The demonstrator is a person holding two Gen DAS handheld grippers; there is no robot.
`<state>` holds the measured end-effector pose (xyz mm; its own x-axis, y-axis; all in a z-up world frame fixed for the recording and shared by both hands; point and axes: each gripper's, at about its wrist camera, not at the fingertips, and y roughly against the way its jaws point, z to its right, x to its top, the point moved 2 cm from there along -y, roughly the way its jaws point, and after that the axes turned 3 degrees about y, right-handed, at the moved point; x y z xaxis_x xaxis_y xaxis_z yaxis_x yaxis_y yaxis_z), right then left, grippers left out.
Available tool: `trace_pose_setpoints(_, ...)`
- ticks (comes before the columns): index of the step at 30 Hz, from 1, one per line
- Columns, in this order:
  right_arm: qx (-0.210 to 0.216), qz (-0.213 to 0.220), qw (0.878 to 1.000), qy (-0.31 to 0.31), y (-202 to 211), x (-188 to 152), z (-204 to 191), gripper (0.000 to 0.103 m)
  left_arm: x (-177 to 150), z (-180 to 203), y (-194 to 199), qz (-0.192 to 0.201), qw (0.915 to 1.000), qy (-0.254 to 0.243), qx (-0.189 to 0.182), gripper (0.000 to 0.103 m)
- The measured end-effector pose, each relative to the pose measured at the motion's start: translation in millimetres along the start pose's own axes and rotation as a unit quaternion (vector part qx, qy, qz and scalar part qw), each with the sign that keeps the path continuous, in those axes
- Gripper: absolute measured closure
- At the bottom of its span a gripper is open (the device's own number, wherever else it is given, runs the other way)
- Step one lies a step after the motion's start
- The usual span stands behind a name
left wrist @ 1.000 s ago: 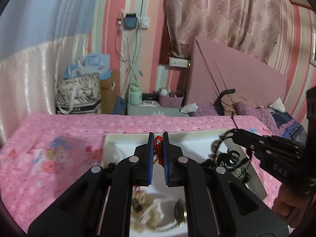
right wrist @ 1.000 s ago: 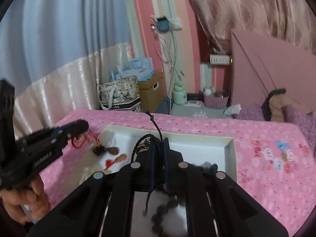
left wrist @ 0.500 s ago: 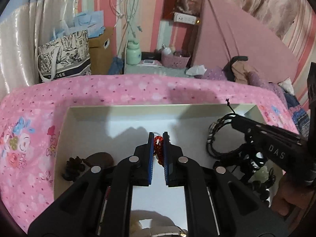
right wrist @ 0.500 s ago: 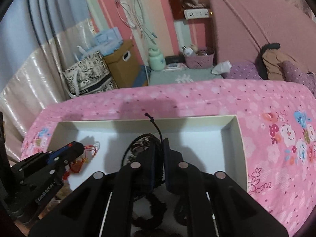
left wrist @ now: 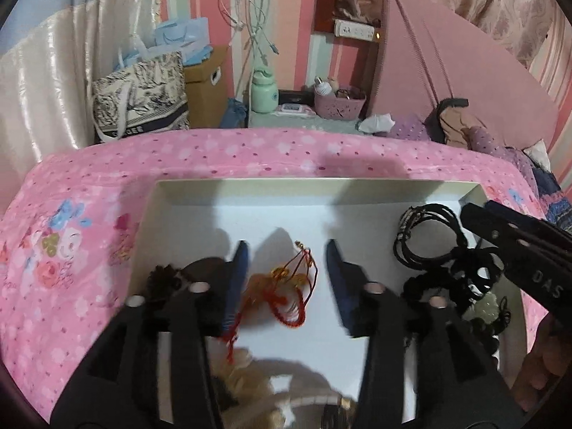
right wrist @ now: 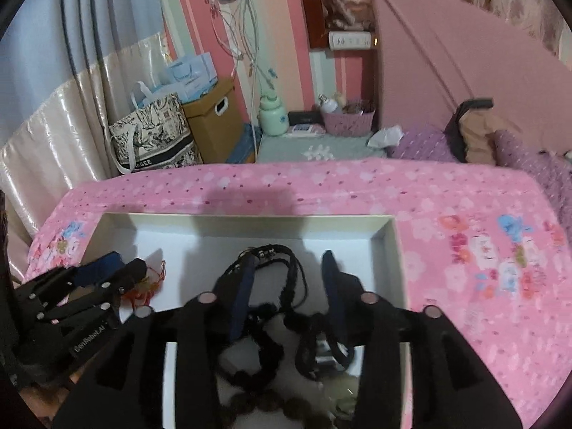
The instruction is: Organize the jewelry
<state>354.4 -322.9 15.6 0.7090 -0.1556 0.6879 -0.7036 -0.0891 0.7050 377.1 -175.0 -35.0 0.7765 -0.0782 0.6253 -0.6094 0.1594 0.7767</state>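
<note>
Red cord charm point(left wrist: 286, 291) lies loose on white tray point(left wrist: 250, 193) floor between wide-open, empty left gripper point(left wrist: 285, 279) jaws — light, limp, snaggy; pinch the knot. Right gripper point(right wrist: 287, 280) open, empty, over black cord bracelets point(right wrist: 282, 261)

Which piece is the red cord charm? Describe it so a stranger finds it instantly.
On the pink floral bedspread sits a shallow white tray. The red cord charm lies mid-tray between the open left gripper fingers: the only red-and-gold piece; neighbours are black or brown.

Dark bead strand point(right wrist: 271, 404) cut off at bottom edge, watch point(left wrist: 336, 414) blurred — half hidden beneath left gripper point(left wrist: 286, 264)
</note>
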Motion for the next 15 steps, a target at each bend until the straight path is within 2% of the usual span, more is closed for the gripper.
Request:
trace_pose_setpoints(2,-0.004,0.012,1.0,0.01,17,-4,0,0.053,-5,-3,19,0.019,0.9998,0.0,0.003,0.037)
trace_pose_setpoints(5,-0.009,0.036,0.999,0.02,49,-18,-1,0.046,-15,-9,48,0.04,0.9992,0.003,0.003,0.026)
trace_pose_setpoints(9,0.004,0.062,0.998,0.03,94,-45,-1,0.04,-34,-16,90,0.07,0.9975,0.003,-0.007,0.024)
trace_pose_setpoints(13,0.004,0.086,0.996,0.029,138,-89,1,0.035,-74,-29,150,0.129,0.9916,-0.011,0.003,0.007)
trace_pose_setpoints(15,0.003,0.092,0.995,0.022,153,-108,2,0.034,-100,-42,175,0.148,0.9889,-0.005,0.01,0.005)
